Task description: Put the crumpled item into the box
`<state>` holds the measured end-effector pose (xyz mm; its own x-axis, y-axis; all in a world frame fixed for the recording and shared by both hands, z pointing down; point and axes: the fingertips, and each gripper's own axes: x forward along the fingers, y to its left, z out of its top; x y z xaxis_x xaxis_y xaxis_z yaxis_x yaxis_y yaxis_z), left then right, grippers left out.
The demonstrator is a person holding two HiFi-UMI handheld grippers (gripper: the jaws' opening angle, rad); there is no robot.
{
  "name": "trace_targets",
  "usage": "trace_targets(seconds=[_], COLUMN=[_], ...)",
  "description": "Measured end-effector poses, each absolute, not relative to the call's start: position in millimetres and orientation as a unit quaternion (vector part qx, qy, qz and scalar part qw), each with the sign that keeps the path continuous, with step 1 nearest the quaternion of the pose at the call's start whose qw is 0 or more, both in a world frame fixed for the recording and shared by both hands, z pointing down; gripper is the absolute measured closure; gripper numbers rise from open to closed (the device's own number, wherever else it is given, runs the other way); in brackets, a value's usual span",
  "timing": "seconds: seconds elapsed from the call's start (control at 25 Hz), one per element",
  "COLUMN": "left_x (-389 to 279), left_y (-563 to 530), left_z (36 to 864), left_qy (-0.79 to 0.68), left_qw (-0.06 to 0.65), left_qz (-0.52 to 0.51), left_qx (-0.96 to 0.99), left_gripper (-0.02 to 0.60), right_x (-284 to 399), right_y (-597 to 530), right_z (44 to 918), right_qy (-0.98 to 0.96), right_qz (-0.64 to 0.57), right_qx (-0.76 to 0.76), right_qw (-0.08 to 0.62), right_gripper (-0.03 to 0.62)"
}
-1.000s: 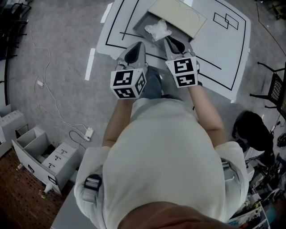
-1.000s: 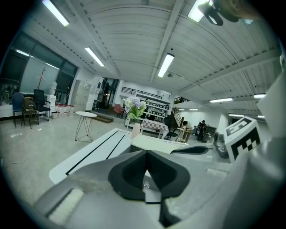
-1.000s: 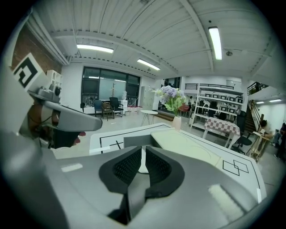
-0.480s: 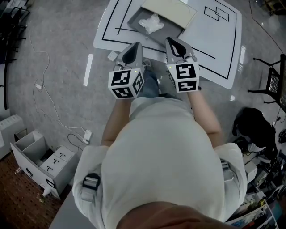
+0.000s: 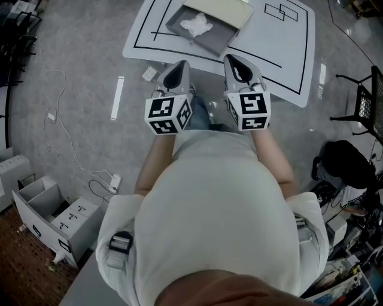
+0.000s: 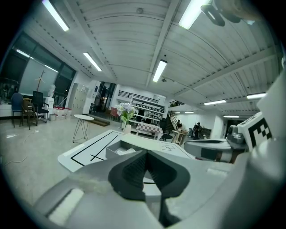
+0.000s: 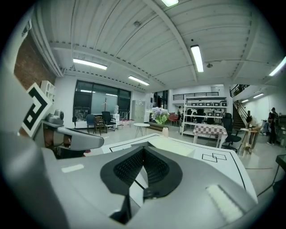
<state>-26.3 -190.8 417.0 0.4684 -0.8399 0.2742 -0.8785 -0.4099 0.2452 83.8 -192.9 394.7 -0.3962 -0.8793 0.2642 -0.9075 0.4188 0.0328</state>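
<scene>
Head view. The crumpled item (image 5: 196,24), white, lies inside the grey box (image 5: 216,40), which sits on the desk (image 5: 281,42) toward its left side, close to the near edge; a beige lid (image 5: 220,10) rests across the box's far part. The left gripper (image 5: 178,64) and right gripper (image 5: 234,60) are held side by side at the desk's near edge, well apart from the box. Each claw is closed, its jaws together on nothing.
</scene>
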Motion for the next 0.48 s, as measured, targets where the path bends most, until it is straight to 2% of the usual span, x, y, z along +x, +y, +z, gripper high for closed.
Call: trace_targets(seconds=[0.48], left_x=[-23.9], left_y=[-155.4], left_z=[415.4], left_qy=[-0.508], left_qw=[0.178], left_qz=[0.057], left_qx=[0.841], left_gripper=[0.583], right_x=[101.0], right_y=[-153.6], right_z=[391.3], right_qy=[-0.828], right_qz=[0.066], right_qx=[0.55], right_qw=[0.09], right_gripper=[0.594])
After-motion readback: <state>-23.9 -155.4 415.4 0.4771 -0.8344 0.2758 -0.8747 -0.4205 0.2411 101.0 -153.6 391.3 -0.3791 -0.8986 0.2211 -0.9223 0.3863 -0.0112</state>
